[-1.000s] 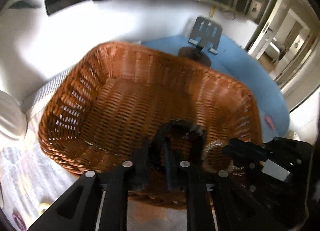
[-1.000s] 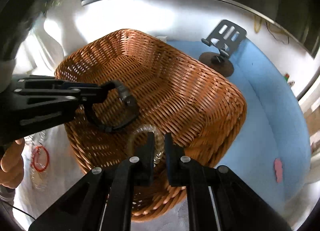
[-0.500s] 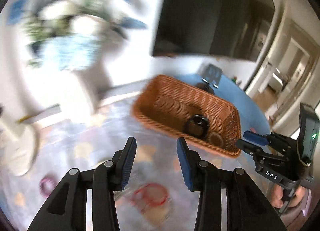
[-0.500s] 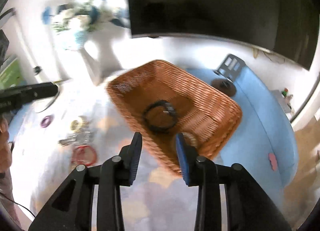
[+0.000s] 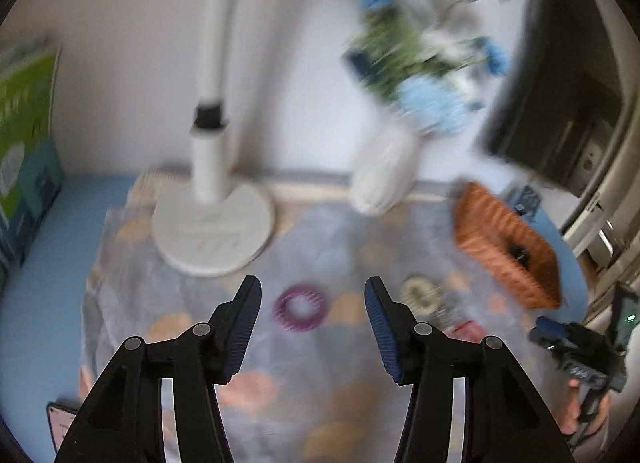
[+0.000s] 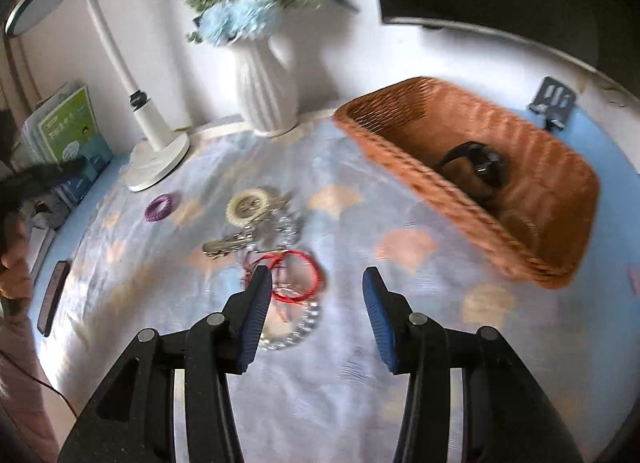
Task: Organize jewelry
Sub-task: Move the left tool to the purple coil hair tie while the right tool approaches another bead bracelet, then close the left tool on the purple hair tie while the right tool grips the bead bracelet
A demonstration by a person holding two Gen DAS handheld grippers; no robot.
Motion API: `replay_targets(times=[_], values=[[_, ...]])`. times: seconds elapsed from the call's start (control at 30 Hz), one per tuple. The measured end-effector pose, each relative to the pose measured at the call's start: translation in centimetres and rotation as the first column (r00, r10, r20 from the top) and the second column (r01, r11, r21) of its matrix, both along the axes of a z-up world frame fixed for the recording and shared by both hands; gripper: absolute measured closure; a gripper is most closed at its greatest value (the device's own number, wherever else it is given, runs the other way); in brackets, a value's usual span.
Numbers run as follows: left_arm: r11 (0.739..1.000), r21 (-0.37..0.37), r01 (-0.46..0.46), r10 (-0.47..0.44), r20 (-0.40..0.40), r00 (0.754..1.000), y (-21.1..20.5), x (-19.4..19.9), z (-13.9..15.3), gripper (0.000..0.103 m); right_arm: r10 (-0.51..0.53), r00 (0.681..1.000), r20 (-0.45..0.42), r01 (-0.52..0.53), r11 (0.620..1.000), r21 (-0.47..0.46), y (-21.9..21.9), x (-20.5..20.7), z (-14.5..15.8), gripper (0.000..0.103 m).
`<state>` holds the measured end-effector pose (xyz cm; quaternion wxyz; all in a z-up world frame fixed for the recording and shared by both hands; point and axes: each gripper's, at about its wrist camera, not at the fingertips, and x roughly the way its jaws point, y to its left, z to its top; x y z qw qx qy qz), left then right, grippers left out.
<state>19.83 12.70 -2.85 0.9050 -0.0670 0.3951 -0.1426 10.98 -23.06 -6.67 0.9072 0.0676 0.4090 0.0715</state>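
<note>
A brown wicker basket (image 6: 520, 135) stands at the right of the cloth and holds a black bracelet (image 6: 478, 165); it also shows in the left wrist view (image 5: 500, 231). On the cloth lie a purple coil ring (image 6: 162, 207), a cream ring (image 6: 248, 205), a silver clip (image 6: 226, 245), a red bangle (image 6: 298, 275) and a clear beaded bracelet (image 6: 296, 333). My left gripper (image 5: 312, 327) is open and empty, above the purple coil ring (image 5: 300, 309). My right gripper (image 6: 312, 319) is open and empty, just right of the red bangle.
A white lamp base (image 5: 214, 227) and a white vase of blue flowers (image 6: 266, 91) stand at the back. A green box (image 6: 68, 131) is at the left, a dark phone (image 6: 54, 297) lies at the cloth's left edge, and a phone stand (image 6: 554, 101) sits behind the basket.
Both grippers let go of their bracelets in the basket, opened, and pulled back. The left one swung left toward the purple ring; the right one came over the red bangle.
</note>
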Motion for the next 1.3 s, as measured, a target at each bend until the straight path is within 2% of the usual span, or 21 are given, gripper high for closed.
replay_targets(times=[0.1,0.2,0.33,0.5,0.63,0.77,0.97,1.0,1.03,1.1,1.2,1.3], values=[[1.000,-0.021,0.002,-0.004,-0.099,0.995,0.9,2.1,-3.7,0.047,0.007,0.999,-0.032,-0.007,1.000,-0.002,0.7,0.6,-1.1,0.054],[1.000,-0.014,0.026,-0.027,-0.144,0.989,-0.1,3.5,-5.8,0.047,0.002,0.999,-0.055,-0.001,1.000,0.006,0.7,0.9,-2.0,0.054],[0.999,0.034,0.026,-0.022,-0.126,0.992,-1.8,4.0,-6.7,0.047,-0.028,0.997,-0.074,0.032,0.998,0.047,-0.5,0.7,-2.9,0.054],[0.999,0.029,0.015,-0.011,-0.136,0.991,-1.9,4.7,-8.2,0.047,-0.050,0.993,-0.108,0.058,0.995,0.075,-1.7,0.7,-3.7,0.054],[1.000,0.019,0.007,-0.005,-0.139,0.990,-1.7,4.8,-8.8,0.047,-0.003,0.992,-0.126,0.016,0.995,0.099,-0.7,0.1,-4.4,0.055],[1.000,0.023,-0.003,0.006,-0.134,0.991,-1.6,5.0,-9.0,0.047,0.012,0.990,-0.142,-0.010,1.000,0.016,1.5,0.0,-5.5,0.069],[0.999,0.050,0.004,0.003,-0.145,0.989,-2.2,5.5,-9.9,0.048,-0.008,0.994,-0.109,-0.002,0.996,-0.092,3.1,0.8,-6.1,0.073],[0.998,0.057,0.007,0.002,-0.146,0.989,-2.3,5.5,-10.0,0.049,-0.006,0.995,-0.104,-0.006,0.993,-0.120,3.5,0.8,-6.0,0.084],[0.998,0.063,0.007,0.003,-0.147,0.989,-2.3,5.5,-10.0,0.051,0.009,0.996,-0.092,-0.025,0.983,-0.184,4.3,0.5,-6.1,0.091],[0.998,0.062,0.007,0.002,-0.153,0.988,-2.3,5.6,-10.2,0.054,0.052,0.995,-0.085,-0.071,0.970,-0.233,5.1,-0.3,-6.0,0.093],[0.999,0.054,0.005,0.004,-0.153,0.988,-1.9,5.5,-10.2,0.057,0.103,0.990,-0.098,-0.123,0.965,-0.230,4.9,-2.1,-6.0,0.093],[0.999,0.042,0.008,-0.001,-0.155,0.988,-1.7,5.4,-10.3,0.057,0.097,0.989,-0.108,-0.121,0.963,-0.243,3.8,-3.7,-5.9,0.093]])
